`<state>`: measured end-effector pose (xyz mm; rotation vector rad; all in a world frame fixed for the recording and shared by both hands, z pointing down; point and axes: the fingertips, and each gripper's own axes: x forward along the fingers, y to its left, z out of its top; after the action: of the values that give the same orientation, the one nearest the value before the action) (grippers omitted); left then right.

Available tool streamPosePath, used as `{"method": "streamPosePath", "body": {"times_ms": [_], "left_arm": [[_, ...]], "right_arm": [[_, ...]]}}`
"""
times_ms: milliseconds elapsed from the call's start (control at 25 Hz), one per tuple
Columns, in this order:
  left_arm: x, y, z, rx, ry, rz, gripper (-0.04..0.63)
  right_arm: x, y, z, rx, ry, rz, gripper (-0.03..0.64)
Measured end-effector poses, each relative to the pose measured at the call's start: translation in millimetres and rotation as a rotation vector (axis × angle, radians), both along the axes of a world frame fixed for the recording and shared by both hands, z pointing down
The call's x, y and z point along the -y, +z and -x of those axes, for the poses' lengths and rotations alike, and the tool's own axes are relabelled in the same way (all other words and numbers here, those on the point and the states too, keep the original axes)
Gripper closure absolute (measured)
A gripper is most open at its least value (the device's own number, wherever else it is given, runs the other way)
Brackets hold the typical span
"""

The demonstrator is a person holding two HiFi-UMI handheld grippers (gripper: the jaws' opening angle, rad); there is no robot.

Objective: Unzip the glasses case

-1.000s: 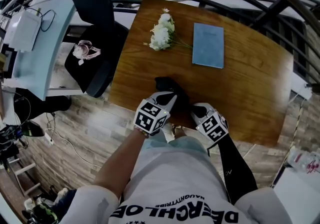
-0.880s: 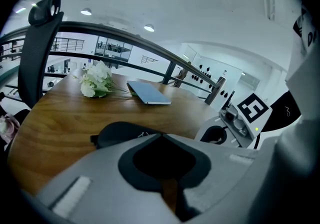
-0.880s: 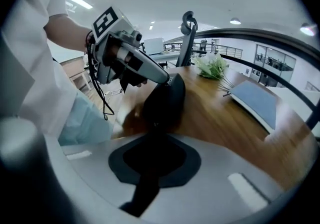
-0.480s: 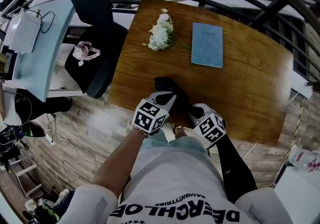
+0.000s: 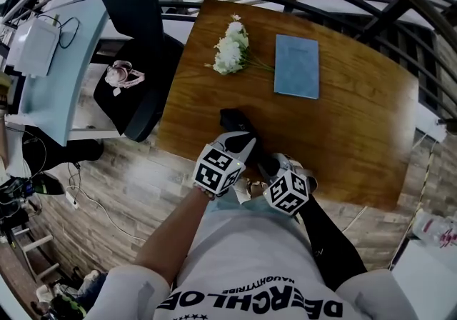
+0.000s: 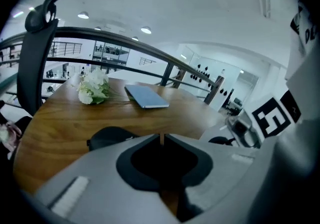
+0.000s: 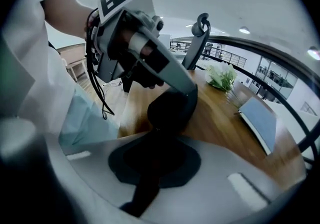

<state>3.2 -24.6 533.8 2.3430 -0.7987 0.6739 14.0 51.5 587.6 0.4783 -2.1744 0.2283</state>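
A person stands at the near edge of a brown wood table (image 5: 357,118) and holds a grabber in each hand. The black glasses case (image 5: 238,124) lies on the table close to that near edge, and both grabbers meet at its near end. The left gripper (image 5: 241,144) points down at the case from the near left. Its two jaws are almost together, with only a thin slit between the tips, and the tips sit right at the case. The case pokes out to the left of those jaws in the left gripper view. I cannot tell if the jaws pinch a bit of the case. The right gripper (image 5: 277,166) is just to the right of the left one and tips down at the case too. Its jaws are squeezed together on a thin black strip (image 7: 142,188) that runs from the case back between them. I cannot tell if that strip is the zip's tab. The two marker cubes are side by side, close but not touching. Far across the table lie some white flowers (image 5: 230,47), and a blue book (image 5: 297,65) lies flat just to the right of them, well apart from the case. A black office chair (image 5: 139,108) stands off the left side of the table, with pink headphones (image 5: 123,74) on its seat
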Motion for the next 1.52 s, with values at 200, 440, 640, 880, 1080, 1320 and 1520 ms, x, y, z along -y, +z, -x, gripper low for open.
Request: {"method": "streamPosePath", "body": {"times_ms": [200, 440, 640, 880, 1080, 1320, 1520], "left_arm": [[-7, 10, 9, 0.033, -0.009, -0.010, 0.589], [-5, 11, 8, -0.025, -0.026, -0.015, 0.589], [-5, 10, 10, -0.056, -0.027, 0.002, 0.589], [-6, 10, 9, -0.056, -0.022, 0.001, 0.589], [-5, 11, 8, -0.059, -0.016, 0.002, 0.589], [-5, 10, 8, -0.058, -0.015, 0.002, 0.589], [-5, 10, 8, -0.059, -0.015, 0.002, 0.589]], "right_arm": [[-4, 6, 5, -0.024, -0.002, 0.009, 0.588], [2, 7, -1, -0.038, 0.020, -0.011, 0.588], [7, 7, -4, -0.056, 0.020, -0.035, 0.588], [14, 7, -9, -0.072, 0.031, -0.055, 0.588], [25, 8, -13, -0.086, 0.025, -0.075, 0.588], [39, 7, -12, -0.090, 0.025, -0.084, 0.588], [51, 8, -10, -0.091, 0.033, -0.085, 0.588]]}}
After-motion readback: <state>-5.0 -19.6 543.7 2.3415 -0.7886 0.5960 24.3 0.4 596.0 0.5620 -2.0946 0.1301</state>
